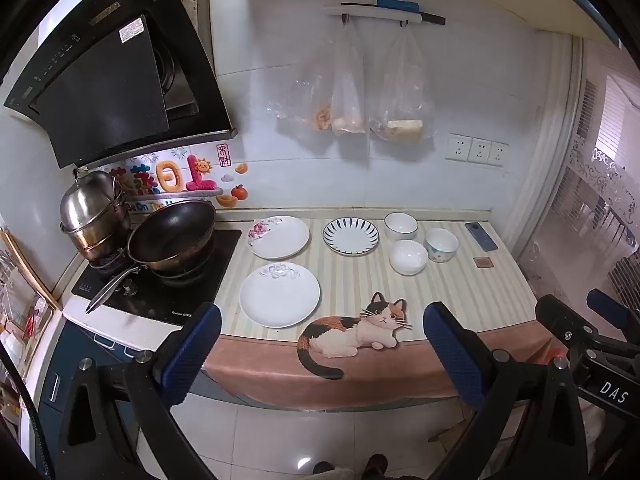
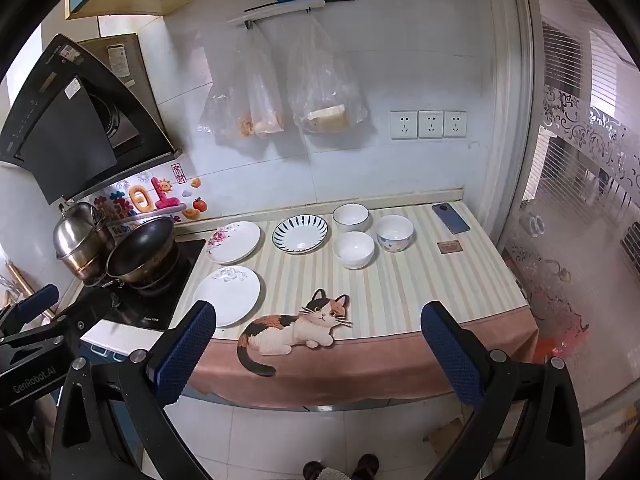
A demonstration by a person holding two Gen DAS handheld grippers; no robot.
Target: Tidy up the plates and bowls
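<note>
Hovering off the worktop edge, both grippers spread wide and empty, nothing grasped yet.

We see three plates on the striped worktop (image 1: 460, 292): plain plate (image 1: 279, 294) nearest, floral plate (image 1: 279, 237) and striped plate (image 1: 351, 236) behind; three bowls (image 1: 408, 256) cluster right. We judge left gripper (image 1: 322, 354) closer to the plates, right gripper (image 2: 318, 354) to the bowls (image 2: 354, 249), all ahead.
</note>
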